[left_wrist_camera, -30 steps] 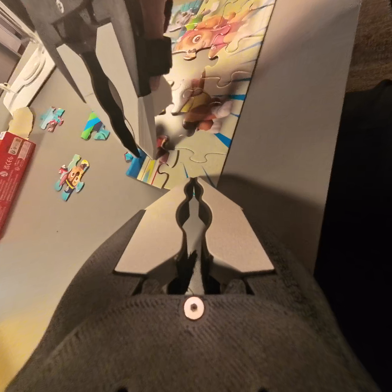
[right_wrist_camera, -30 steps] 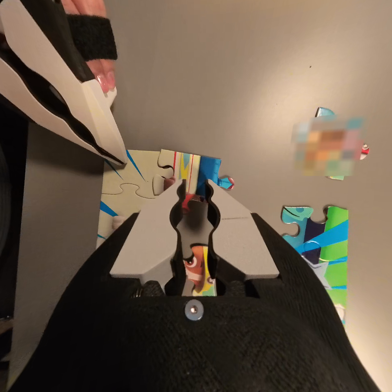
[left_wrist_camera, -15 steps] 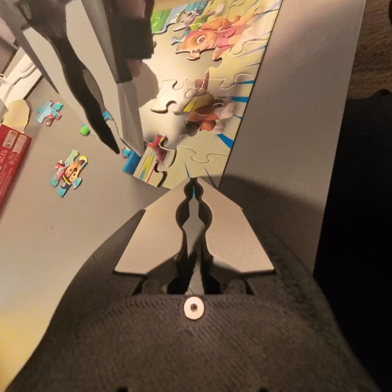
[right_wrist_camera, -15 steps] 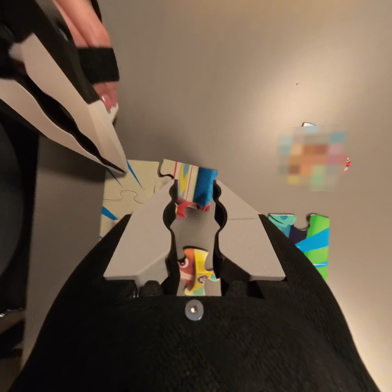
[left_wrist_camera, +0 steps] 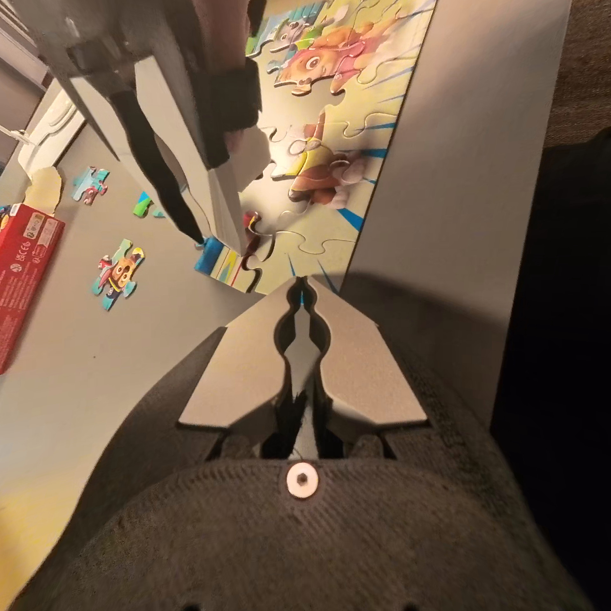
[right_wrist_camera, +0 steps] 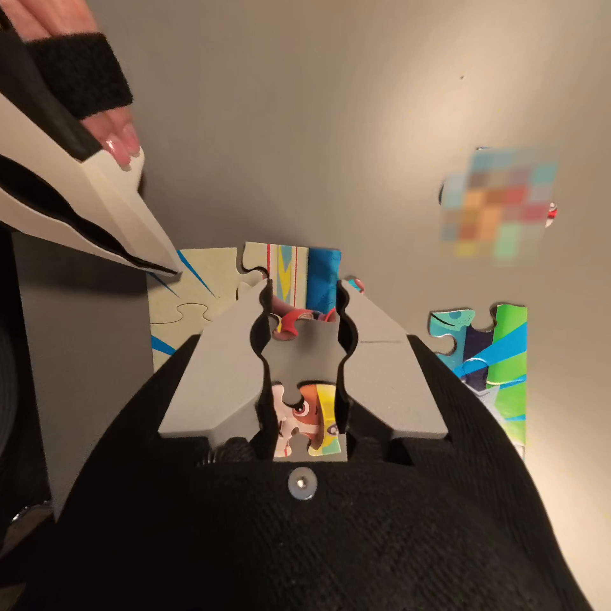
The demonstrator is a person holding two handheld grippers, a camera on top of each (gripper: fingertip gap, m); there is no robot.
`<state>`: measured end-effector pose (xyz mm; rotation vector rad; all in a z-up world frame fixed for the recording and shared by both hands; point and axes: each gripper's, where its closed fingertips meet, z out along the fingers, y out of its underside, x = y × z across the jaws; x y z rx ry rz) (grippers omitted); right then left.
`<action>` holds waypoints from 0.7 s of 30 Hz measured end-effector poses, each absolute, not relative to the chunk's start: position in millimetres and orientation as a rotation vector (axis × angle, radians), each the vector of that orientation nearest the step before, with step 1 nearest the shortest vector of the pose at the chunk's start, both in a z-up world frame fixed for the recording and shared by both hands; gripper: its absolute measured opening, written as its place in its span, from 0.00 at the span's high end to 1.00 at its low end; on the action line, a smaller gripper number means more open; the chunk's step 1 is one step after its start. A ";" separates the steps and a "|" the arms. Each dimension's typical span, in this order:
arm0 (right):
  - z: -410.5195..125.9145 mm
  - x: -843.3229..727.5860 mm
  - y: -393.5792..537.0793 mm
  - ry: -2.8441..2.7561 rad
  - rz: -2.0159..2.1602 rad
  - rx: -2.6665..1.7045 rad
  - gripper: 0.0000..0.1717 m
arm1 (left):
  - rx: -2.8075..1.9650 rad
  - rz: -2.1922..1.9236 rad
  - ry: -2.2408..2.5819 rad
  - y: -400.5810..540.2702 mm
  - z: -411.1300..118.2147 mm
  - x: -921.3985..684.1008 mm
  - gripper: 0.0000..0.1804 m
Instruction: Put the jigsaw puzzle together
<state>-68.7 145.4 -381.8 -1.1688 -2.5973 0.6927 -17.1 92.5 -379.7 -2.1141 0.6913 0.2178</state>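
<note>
Puzzle pieces lie joined into a partly built cartoon picture (left_wrist_camera: 334, 172) on the grey bench (left_wrist_camera: 463, 165), close to its right edge in the left wrist view. The nearest corner piece (right_wrist_camera: 297, 274), striped in blue, yellow and red, sits at the end of the built part, its edges not quite flush with its neighbour.

The right claw (right_wrist_camera: 302, 284) stands narrowly open right above that striped piece, one fingertip (right_wrist_camera: 261, 287) near the pale side and the other (right_wrist_camera: 345, 287) at the blue side; the pads do not press on it, and bare bench shows between the fingers lower down. In the left wrist view this same claw (left_wrist_camera: 220, 239) comes down steeply with its tips at the blue edge of the piece, a finger under a black strap beside it.

The left claw (left_wrist_camera: 300, 281) is shut with its tips together and nothing between them, and its point rests on or just over the pale piece with blue streaks (right_wrist_camera: 195, 284) at the puzzle's corner.

Loose pieces lie apart on the bench: a dog-figure piece (left_wrist_camera: 117, 274), a green one (left_wrist_camera: 143, 206) and a teal one (left_wrist_camera: 91, 185). A joined green and blue pair (right_wrist_camera: 489, 350) lies near the right claw. A red box (left_wrist_camera: 23, 274) lies at the left edge.
</note>
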 end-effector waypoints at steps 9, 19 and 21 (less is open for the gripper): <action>-381.7 -65.8 137.9 -2.695 0.783 -0.953 0.86 | -2.125 0.190 0.675 92.7 -380.1 -17.3 1.00; -370.7 -93.0 157.5 -2.555 0.818 -1.218 0.90 | -2.135 0.167 0.656 93.1 -380.7 -18.0 1.00; -378.3 -92.9 159.1 -2.590 0.758 -1.242 0.93 | -2.137 0.161 0.654 93.2 -380.8 -18.1 1.00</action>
